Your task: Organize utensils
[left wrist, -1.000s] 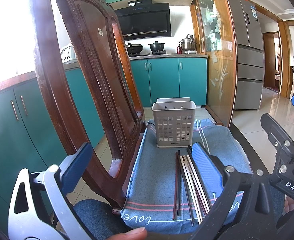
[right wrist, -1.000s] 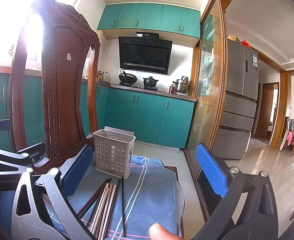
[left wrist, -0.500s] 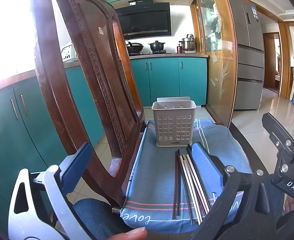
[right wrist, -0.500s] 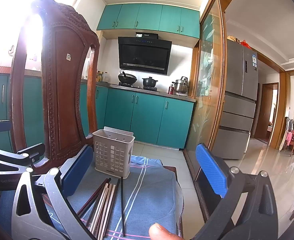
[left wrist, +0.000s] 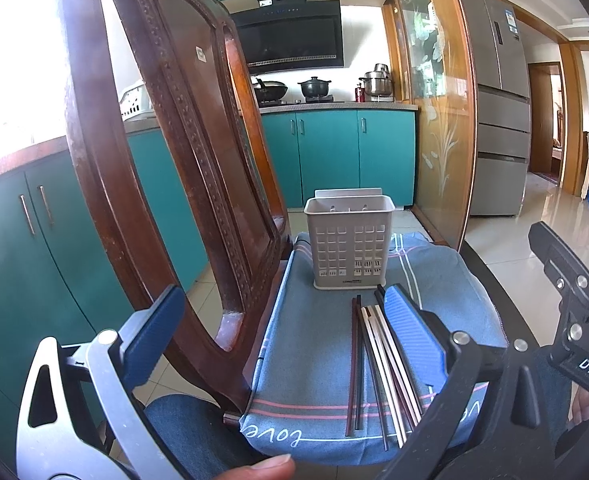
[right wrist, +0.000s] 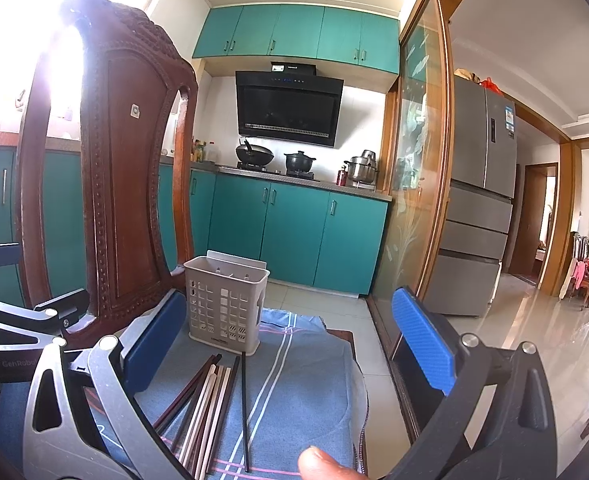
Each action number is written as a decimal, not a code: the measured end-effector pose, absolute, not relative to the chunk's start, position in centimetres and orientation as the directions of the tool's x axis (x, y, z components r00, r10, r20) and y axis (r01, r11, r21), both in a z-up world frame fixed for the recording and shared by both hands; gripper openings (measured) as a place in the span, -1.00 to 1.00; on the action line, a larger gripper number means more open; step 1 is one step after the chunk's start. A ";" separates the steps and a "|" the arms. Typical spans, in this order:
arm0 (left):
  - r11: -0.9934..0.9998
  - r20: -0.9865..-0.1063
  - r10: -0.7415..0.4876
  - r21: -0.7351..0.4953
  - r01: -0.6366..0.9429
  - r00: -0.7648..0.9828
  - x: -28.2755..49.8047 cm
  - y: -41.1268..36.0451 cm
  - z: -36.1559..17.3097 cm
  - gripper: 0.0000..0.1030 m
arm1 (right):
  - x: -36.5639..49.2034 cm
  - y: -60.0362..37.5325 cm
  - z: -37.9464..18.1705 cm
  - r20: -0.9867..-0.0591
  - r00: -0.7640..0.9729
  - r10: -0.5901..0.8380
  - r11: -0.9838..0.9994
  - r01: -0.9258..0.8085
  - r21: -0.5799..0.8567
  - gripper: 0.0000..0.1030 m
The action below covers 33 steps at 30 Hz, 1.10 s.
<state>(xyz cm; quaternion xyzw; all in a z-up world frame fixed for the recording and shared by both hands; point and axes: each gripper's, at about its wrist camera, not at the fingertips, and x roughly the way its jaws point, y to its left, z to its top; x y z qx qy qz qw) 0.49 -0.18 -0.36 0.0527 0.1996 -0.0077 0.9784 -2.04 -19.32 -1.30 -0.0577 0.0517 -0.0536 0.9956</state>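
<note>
A grey slotted utensil holder (left wrist: pixel 349 242) (right wrist: pixel 225 306) stands upright on a blue cloth (left wrist: pixel 314 344) (right wrist: pixel 294 392) spread over a chair seat. Several chopsticks (left wrist: pixel 378 364) (right wrist: pixel 208 404), dark and pale, lie side by side on the cloth in front of the holder. My left gripper (left wrist: pixel 286 340) hovers open above the cloth's left side, its right finger over the chopsticks. My right gripper (right wrist: pixel 294 344) is open too, held above the cloth with nothing between its fingers. The right gripper's body shows at the right edge of the left wrist view.
A carved wooden chair back (left wrist: pixel 166 152) (right wrist: pixel 110 184) rises on the left, close to the cloth. Teal cabinets (right wrist: pixel 294 236), a stove with pots, a glass partition (left wrist: pixel 434 120) and a fridge (right wrist: pixel 482 216) stand behind. Tiled floor (right wrist: pixel 534 320) lies to the right.
</note>
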 end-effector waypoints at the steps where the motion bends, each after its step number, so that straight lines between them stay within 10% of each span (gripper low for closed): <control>1: 0.994 -0.393 0.005 0.099 0.036 0.920 0.5 -0.2 -0.4 0.93 | -2.0 -19.4 -1.4 -0.098 0.989 -0.113 0.988 0.101 -0.121 0.95; 28: 0.990 -0.469 -0.007 0.119 0.072 0.883 2.4 -1.0 -2.3 0.93 | 2.5 -22.7 -3.6 -0.300 0.927 -0.227 0.972 0.196 -0.129 0.95; 33: 0.988 -0.517 -0.053 0.095 0.119 0.854 3.2 -1.2 -3.6 0.93 | 5.4 -23.6 -6.8 -0.480 0.872 -0.099 0.995 0.087 -0.047 0.44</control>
